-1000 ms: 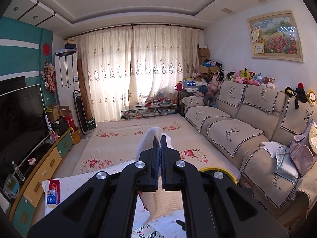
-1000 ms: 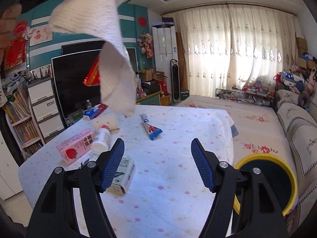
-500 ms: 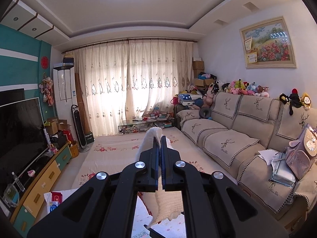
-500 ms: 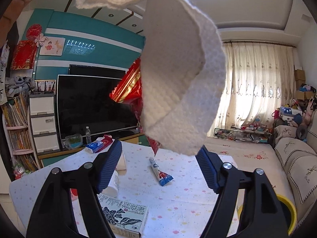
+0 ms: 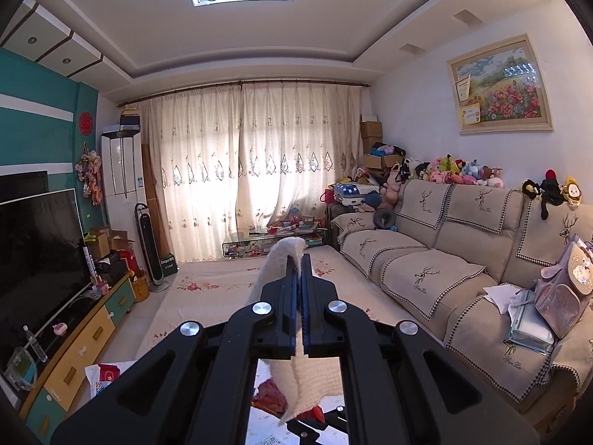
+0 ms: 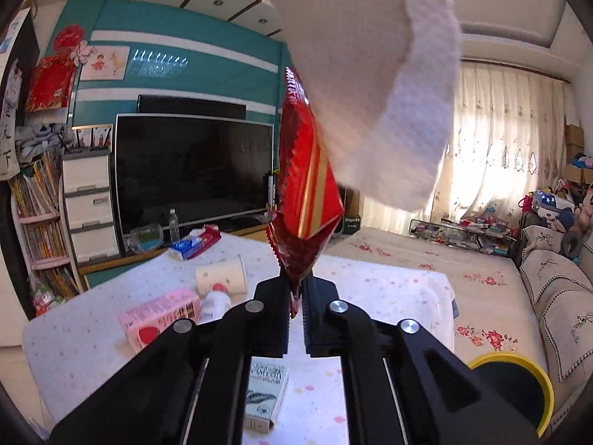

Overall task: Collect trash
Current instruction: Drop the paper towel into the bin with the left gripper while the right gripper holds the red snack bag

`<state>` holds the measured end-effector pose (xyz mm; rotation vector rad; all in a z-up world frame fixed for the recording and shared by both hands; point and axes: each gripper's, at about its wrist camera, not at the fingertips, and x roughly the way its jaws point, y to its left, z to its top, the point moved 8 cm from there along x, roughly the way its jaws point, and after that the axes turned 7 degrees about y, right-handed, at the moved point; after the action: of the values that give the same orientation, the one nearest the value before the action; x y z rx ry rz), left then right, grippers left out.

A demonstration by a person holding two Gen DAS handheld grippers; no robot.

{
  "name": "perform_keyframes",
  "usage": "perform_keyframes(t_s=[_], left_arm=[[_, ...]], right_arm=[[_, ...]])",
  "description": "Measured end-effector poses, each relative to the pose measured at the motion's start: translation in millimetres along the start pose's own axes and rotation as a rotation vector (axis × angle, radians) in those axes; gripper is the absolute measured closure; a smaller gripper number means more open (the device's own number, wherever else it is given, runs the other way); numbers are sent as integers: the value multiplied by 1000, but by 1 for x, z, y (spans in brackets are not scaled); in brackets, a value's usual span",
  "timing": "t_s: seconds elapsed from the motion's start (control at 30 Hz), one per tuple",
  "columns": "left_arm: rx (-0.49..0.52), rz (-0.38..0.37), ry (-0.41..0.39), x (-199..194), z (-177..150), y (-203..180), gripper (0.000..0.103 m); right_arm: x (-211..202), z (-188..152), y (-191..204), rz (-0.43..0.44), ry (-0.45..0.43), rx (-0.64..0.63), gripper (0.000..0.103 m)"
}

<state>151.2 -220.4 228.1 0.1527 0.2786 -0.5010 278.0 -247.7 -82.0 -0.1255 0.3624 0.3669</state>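
A white paper towel [image 5: 276,265] is pinched in my left gripper [image 5: 299,259], which is shut on it; the towel hangs down below the jaws. In the right wrist view the same paper towel [image 6: 370,74] drapes from the top of the frame. A red snack wrapper [image 6: 307,185] hangs next to it, its top hidden behind the towel. My right gripper [image 6: 295,282] is closing onto the wrapper's bottom corner, pads pressed on it. Part of the red wrapper [image 5: 272,396] shows under the left gripper.
The table [image 6: 389,296] with a dotted cloth holds a pink carton [image 6: 159,315], a paper cup [image 6: 222,274], a small white bottle [image 6: 217,302], a printed box [image 6: 267,389] and a tissue pack [image 6: 194,241]. A yellow-rimmed bin [image 6: 496,359] stands at the right, by the sofa [image 5: 426,270].
The right jaws stood wide open and are now shut on the red wrapper's lower corner. Towel and wrapper came closer to the right gripper. Both grippers rose a little.
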Motion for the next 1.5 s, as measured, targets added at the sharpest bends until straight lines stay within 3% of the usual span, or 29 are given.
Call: perform_keyframes(t_s=[0.13, 0.3, 0.67, 1.1, 1.37, 1.4, 1.43, 1.47, 1.5], left_arm=[[2, 0, 15, 9, -5, 2, 100], [4, -11, 67, 42, -22, 2, 100], [-2, -89, 232, 164, -78, -32, 100], [58, -213, 356, 321, -104, -154, 100], [49, -237, 505, 417, -176, -218, 100], [48, -232, 528, 427, -188, -222, 97], [47, -219, 555, 437, -201, -226, 79], [41, -212, 577, 440, -215, -225, 53], [27, -206, 591, 447, -224, -226, 47]], right_arm=[[-11, -31, -1, -22, 56, -41, 99], [-38, -66, -16, -120, 90, -45, 99], [-94, -114, -131, -419, 139, 112, 99], [-146, -163, -203, -594, 170, 246, 99], [-163, -179, -222, -634, 176, 292, 99], [-163, -179, -224, -634, 176, 295, 99], [-165, -179, -226, -633, 177, 299, 99], [-164, -180, -227, -634, 178, 300, 99], [-164, -180, -227, -634, 177, 301, 99]])
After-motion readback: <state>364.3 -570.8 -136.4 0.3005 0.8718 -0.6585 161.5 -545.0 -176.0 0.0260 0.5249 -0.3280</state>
